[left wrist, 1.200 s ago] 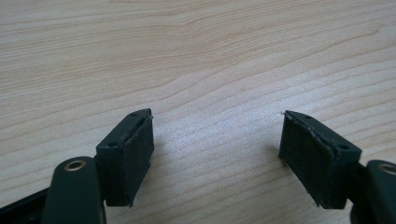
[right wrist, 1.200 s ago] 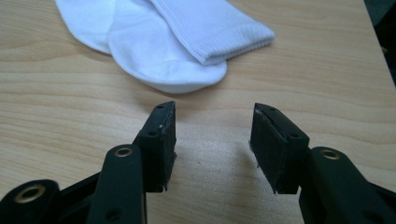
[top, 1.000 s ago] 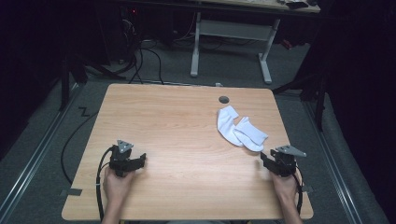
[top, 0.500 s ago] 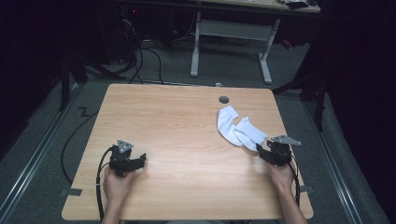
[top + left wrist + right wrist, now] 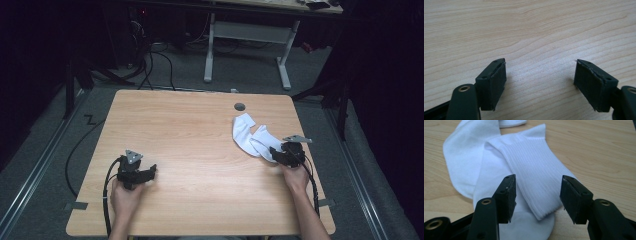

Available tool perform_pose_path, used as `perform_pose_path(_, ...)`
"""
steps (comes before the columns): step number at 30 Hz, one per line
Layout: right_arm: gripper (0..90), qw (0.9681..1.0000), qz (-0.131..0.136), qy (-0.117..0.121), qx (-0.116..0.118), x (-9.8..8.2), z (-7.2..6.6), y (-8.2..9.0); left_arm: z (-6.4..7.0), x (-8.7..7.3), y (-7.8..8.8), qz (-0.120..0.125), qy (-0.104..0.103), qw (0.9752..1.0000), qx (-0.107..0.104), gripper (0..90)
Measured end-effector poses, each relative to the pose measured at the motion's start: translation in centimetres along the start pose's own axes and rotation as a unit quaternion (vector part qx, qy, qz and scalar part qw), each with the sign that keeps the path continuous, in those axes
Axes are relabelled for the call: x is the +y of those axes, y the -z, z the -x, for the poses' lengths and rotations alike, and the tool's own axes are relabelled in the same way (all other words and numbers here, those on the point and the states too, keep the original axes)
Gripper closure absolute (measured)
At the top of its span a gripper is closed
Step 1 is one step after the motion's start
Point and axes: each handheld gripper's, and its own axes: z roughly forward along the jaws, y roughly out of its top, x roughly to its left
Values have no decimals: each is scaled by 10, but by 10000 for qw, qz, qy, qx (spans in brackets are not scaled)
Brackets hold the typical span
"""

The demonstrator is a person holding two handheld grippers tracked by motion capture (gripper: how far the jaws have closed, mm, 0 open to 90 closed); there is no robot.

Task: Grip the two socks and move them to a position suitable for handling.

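Note:
Two white socks [image 5: 251,136] lie crumpled together on the right part of the wooden table [image 5: 190,125]. My right gripper [image 5: 275,152] is at their near edge. In the right gripper view the ribbed cuff of one sock [image 5: 534,162] lies between the two black jaws of the right gripper [image 5: 537,195], which have just been opening; the pads stand apart from the cloth. My left gripper [image 5: 151,171] rests on the table at the front left. In its own view the left gripper [image 5: 540,77] is open over bare wood.
A small round grey grommet [image 5: 240,106] sits in the table near its far edge, just beyond the socks. Behind the table stand a white desk frame [image 5: 247,35] and black cables [image 5: 150,55] on the grey floor. Cables trail from both grippers.
My right gripper has moved forward and a little left, from the table's front right up to the socks' near edge. The left gripper has stayed in place.

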Motion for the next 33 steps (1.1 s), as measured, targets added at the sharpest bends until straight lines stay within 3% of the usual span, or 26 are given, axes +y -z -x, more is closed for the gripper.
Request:
perform_pose_path(7,497,9995,-260,150,-72,-3,0,-13,0,0,0,6,7,10000,1,261)
perform_pose_path(12,634,9992,-310,247,-83,-3,-2,-11,0,0,0,2,2,10000,2,261)
perform_pose_path(14,737,9989,-331,326,-114,-4,-2,-9,0,0,0,0,1,10000,1,261)
perform_pose_path(19,787,9986,-351,386,-124,-5,-3,-8,0,0,0,0,1,10000,1,261)
perform_pose_path(21,798,9987,-340,365,-97,-5,-2,-8,0,0,0,0,0,10000,1,261)
perform_pose_path(22,804,9994,-298,160,30,-5,3,-7,0,0,0,0,1,10000,0,261)
perform_pose_path(23,804,9994,-298,160,30,-5,3,-7,0,0,0,0,1,10000,0,261)
perform_pose_path(24,807,9998,-161,-62,122,-3,7,-3,0,0,0,0,1,10000,0,261)
perform_pose_path(28,811,9998,98,-69,144,4,8,10,0,0,0,-1,0,10000,0,261)
perform_pose_path(33,812,9995,239,-99,157,7,8,21,0,0,0,7,9,10000,-2,262)
